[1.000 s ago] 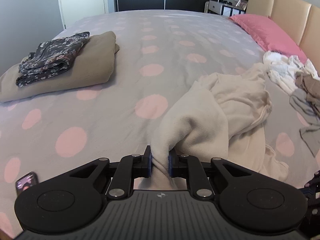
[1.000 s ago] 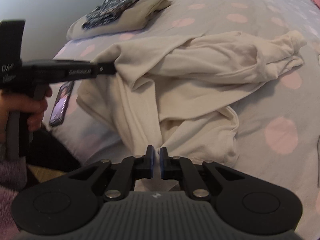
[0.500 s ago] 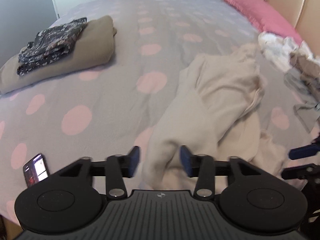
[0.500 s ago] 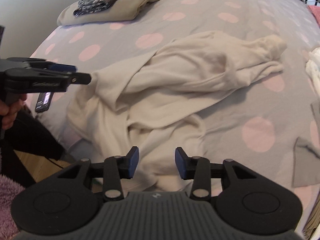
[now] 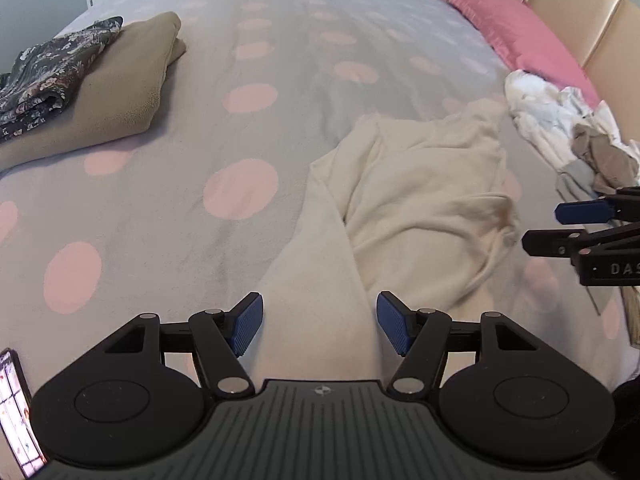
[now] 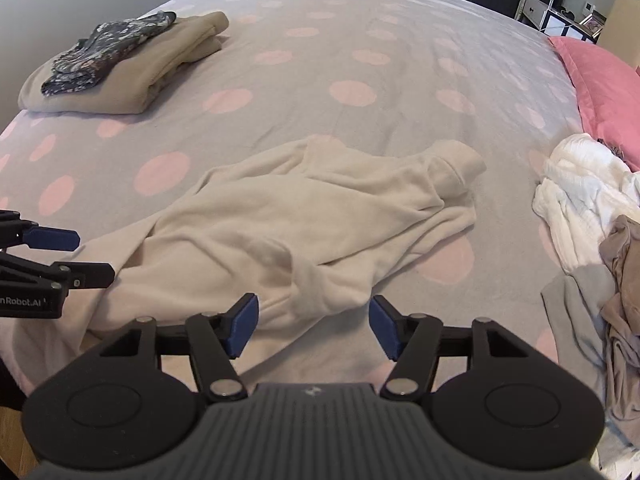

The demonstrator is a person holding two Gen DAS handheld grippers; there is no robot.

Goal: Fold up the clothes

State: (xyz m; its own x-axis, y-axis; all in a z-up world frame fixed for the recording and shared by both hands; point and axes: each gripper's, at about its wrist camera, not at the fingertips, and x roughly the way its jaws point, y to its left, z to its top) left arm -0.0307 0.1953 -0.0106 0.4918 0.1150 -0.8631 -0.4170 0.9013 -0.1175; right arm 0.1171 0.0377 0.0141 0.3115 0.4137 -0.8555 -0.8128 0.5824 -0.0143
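Cream sweatshirt (image 6: 304, 232) rumpled, sprawled on bedspread (image 6: 320, 92).

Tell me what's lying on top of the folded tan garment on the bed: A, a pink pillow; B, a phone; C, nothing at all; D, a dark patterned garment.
D: a dark patterned garment lies folded on the tan garment at the bed's far left corner.

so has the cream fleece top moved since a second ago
Yes. The crumpled cream fleece top was bunched and lifted off the polka-dot bedspread by both shut grippers; now released, it has dropped and lies spread flatter, below the folded tan fleece.
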